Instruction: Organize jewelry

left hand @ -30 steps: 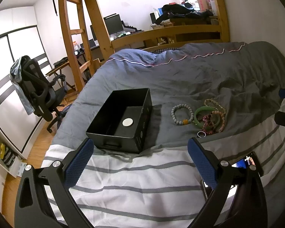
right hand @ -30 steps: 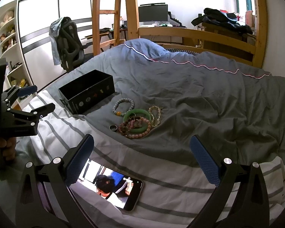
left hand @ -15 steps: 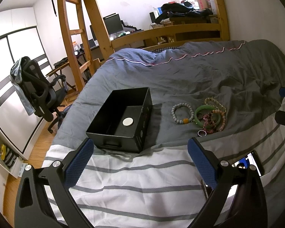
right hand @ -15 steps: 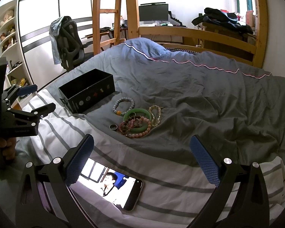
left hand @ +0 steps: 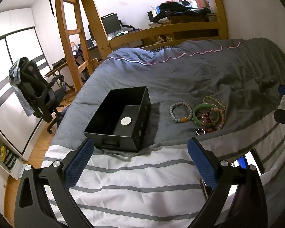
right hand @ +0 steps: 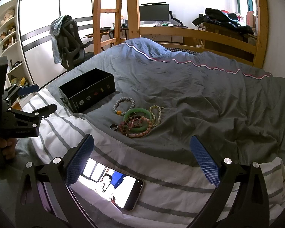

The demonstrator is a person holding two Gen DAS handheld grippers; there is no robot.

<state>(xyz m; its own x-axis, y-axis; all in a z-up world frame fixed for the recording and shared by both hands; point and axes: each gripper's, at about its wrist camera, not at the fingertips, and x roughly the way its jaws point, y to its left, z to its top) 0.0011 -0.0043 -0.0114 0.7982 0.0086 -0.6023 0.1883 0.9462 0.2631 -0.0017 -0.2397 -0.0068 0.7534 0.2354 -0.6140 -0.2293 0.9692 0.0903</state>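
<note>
Nothing sorted yet: black box [left hand: 121, 119] on the bed [left hand: 209, 76] holds only a white disc [left hand: 126, 121], bracelets [right hand: 137, 119] and ring [right hand: 114, 126] lie just beside it, my left gripper [left hand: 140, 163] and right gripper [right hand: 142, 161] both hover with fingers spread, empty

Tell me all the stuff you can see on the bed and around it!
box: 1, black, open, on the grey duvet
disc: 1, white, inside the box
bead bracelet: 1, grey, beside the box
bangle: 1, green, in the jewelry pile
pink bead bracelets: several, tangled on the bangle
ring: 1, silver, near the pile
phone: 1, screen lit, on the striped sheet
office chair: 1, black, left of the bed
left gripper: 1, open
right gripper: 1, open
</note>
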